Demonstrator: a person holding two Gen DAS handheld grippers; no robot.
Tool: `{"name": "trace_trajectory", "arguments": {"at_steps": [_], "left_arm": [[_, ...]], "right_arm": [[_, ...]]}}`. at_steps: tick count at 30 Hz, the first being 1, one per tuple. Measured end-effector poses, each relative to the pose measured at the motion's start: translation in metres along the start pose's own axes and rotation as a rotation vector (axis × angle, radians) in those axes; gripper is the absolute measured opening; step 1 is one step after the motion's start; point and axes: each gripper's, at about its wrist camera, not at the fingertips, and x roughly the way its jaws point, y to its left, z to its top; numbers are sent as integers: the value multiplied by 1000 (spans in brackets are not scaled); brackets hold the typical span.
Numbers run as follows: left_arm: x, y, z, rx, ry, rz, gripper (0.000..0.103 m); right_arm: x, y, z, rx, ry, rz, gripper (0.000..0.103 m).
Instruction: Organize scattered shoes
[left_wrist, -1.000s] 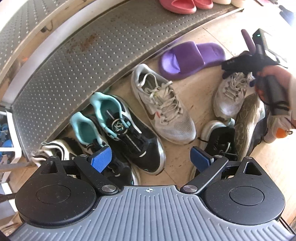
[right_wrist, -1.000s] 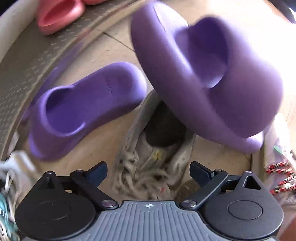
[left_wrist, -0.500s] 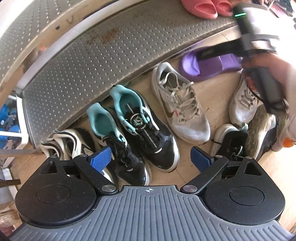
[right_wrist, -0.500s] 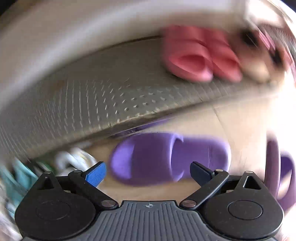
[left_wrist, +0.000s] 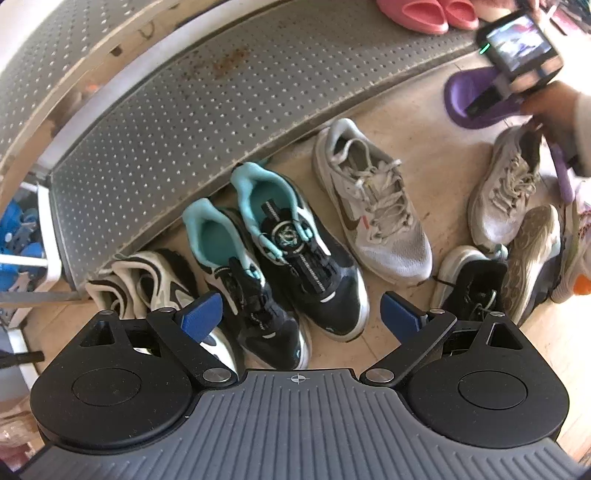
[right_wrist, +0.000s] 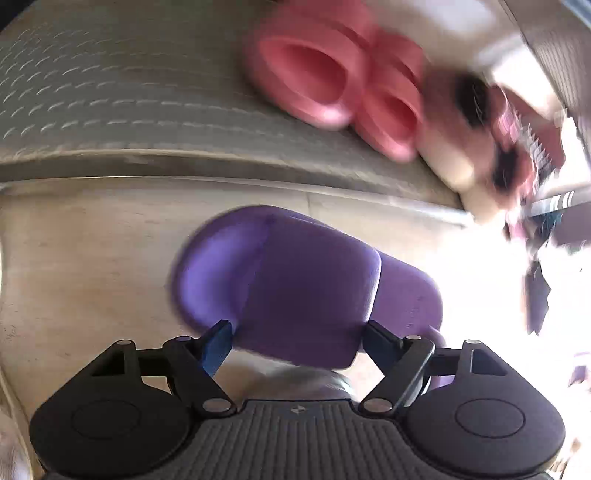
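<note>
A purple slipper (right_wrist: 306, 280) lies on the floor just in front of the metal shelf (right_wrist: 110, 110). My right gripper (right_wrist: 299, 336) straddles its strap; the jaws are closing and both pads meet the strap's sides. In the left wrist view a hand holds that gripper (left_wrist: 517, 48) over the same slipper (left_wrist: 476, 99). My left gripper (left_wrist: 301, 314) hangs open, with nothing between its fingers, above a black and teal pair of sneakers (left_wrist: 306, 258). Two grey sneakers (left_wrist: 373, 206) (left_wrist: 506, 192) lie apart on the floor to the right.
Pink slippers (right_wrist: 310, 70) stand on the perforated shelf (left_wrist: 221, 92), with more blurred shoes beside them. A white and black sneaker (left_wrist: 147, 280) lies at the left. A black sneaker (left_wrist: 469, 288) and one turned sole-up (left_wrist: 532, 251) crowd the right.
My right gripper swung away from the grey sneaker and came down over the purple slipper by the shelf, its jaws narrowing around it. The left gripper stayed open and barely shifted.
</note>
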Motion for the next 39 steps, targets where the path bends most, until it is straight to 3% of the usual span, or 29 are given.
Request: {"name": "trace_trajectory", "arguments": {"at_steps": [3, 4, 8, 10, 12, 14, 16, 18, 22, 24, 25, 30, 32, 34, 36, 39], "left_arm": [[-3, -27, 1, 100, -68, -27, 96], [-2, -38, 1, 133, -93, -42, 96], [5, -91, 4, 240, -174, -110, 98], [20, -129, 15, 259, -183, -156, 98], [33, -160, 26, 276, -193, -176, 98], [47, -187, 40, 294, -205, -158, 98], [72, -230, 62, 341, -226, -128, 98], [99, -268, 82, 387, -203, -126, 98], [138, -299, 113, 351, -121, -133, 98], [146, -304, 120, 341, -101, -134, 98], [156, -310, 127, 333, -82, -133, 102], [194, -327, 150, 335, -28, -66, 101], [200, -327, 151, 354, -3, -47, 95], [216, -330, 152, 417, 74, -13, 94], [216, -323, 152, 387, 94, -63, 84], [210, -315, 152, 334, 94, -50, 82]], "right_arm": [[-42, -50, 0, 108, -15, 171, 87], [-57, -63, 0, 152, -6, 196, 94], [-137, -120, -21, 322, 37, 360, 100], [-171, -144, -35, 384, -20, 453, 101], [-180, -162, -51, 437, -103, 509, 101], [-173, -178, -58, 565, -67, 550, 96], [-164, -197, -58, 706, 4, 667, 95], [-167, -214, -55, 729, -33, 795, 93], [-193, -237, -52, 736, -176, 748, 98], [-199, -244, -52, 729, -212, 768, 99], [-200, -245, -53, 739, -205, 792, 99], [-199, -250, -57, 811, -156, 933, 99], [-203, -249, -57, 814, -159, 944, 99], [-209, -247, -57, 817, -166, 947, 100], [-213, -246, -58, 827, -163, 953, 100], [-213, -243, -57, 834, -140, 970, 100]]}}
